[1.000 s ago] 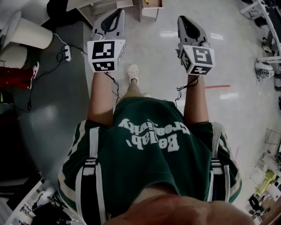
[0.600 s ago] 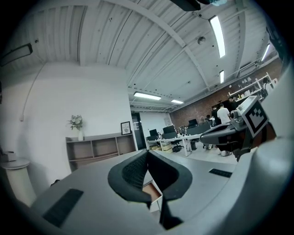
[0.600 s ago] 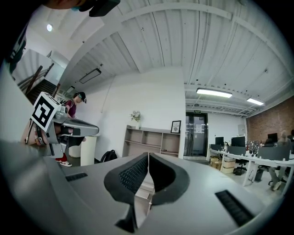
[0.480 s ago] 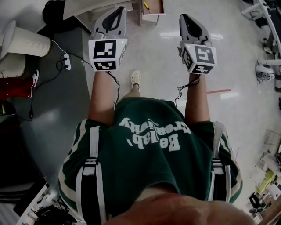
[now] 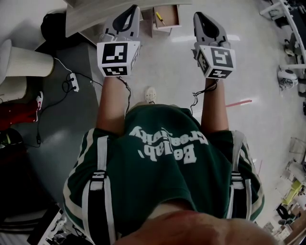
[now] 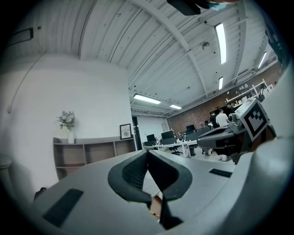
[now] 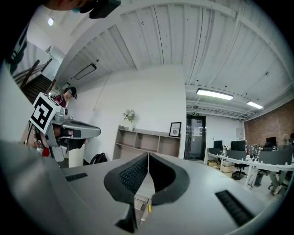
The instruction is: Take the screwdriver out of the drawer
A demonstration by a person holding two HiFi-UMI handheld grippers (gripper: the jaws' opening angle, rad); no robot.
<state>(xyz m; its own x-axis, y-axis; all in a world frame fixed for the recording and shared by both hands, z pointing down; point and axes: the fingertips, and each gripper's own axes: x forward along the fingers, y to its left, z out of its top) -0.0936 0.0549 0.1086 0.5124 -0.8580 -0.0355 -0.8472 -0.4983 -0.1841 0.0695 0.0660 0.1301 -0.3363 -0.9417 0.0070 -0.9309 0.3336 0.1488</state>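
Note:
The open wooden drawer (image 5: 168,16) juts out from a grey cabinet (image 5: 95,12) at the top of the head view, and a yellow-handled screwdriver (image 5: 158,18) lies inside it. My left gripper (image 5: 134,8) and right gripper (image 5: 197,16) are held level and side by side, short of the drawer, one to each side of it. Both are shut with nothing between the jaws. In the right gripper view the jaws meet at the tips (image 7: 148,155), and the screwdriver (image 7: 149,209) shows as a yellow sliver below them. The left gripper view shows that gripper's shut jaws (image 6: 147,151).
A white ribbed bin (image 5: 26,60), a power strip with cables (image 5: 73,82) and a red object (image 5: 19,103) lie on the floor at left. The person's shoe (image 5: 150,94) is between the arms. Chair bases (image 5: 288,75) stand at right. A wall shelf (image 6: 87,153) is ahead.
The person has walked forward. The drawer with the screwdriver has come further into view and nearer to both grippers, which keep their pose and stay shut.

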